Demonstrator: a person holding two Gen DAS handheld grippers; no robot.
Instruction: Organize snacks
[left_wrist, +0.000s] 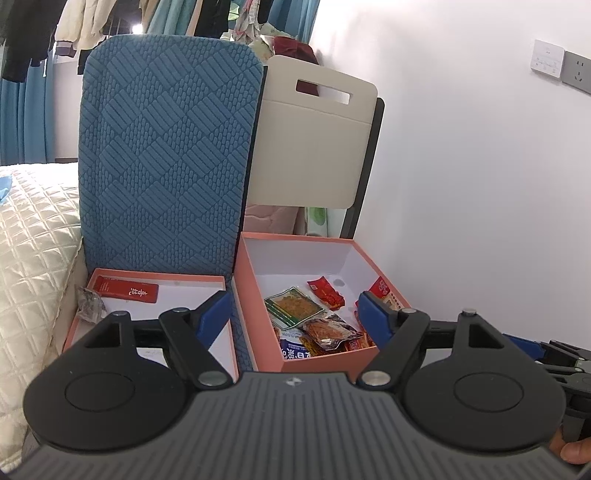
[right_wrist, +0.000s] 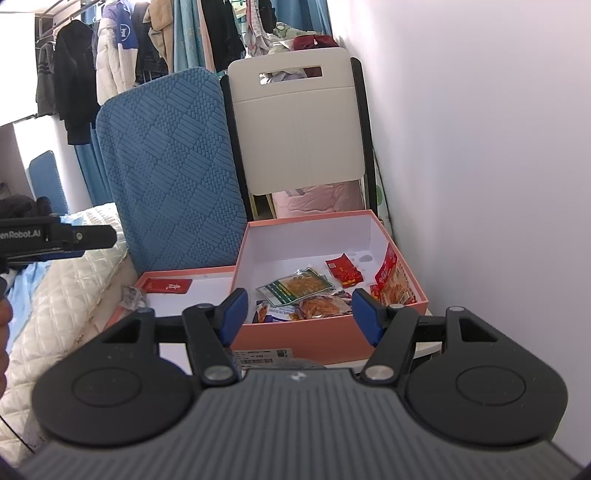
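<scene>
Both tongs, left tongs (left_wrist: 297, 314) and right tongs (right_wrist: 298, 314), hover spread and empty near the pink box (right_wrist: 295, 341) of snack packets (right_wrist: 295, 286), seemingly before picking one up.

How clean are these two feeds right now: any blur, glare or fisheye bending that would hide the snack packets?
Left wrist view: sharp, evenly lit; the snack packets in the pink box are readable, and a bright lamp spot flares at the top left. Right wrist view: also sharp, with soft daylight; the wall and white chair back bow from the fisheye lens.
</scene>
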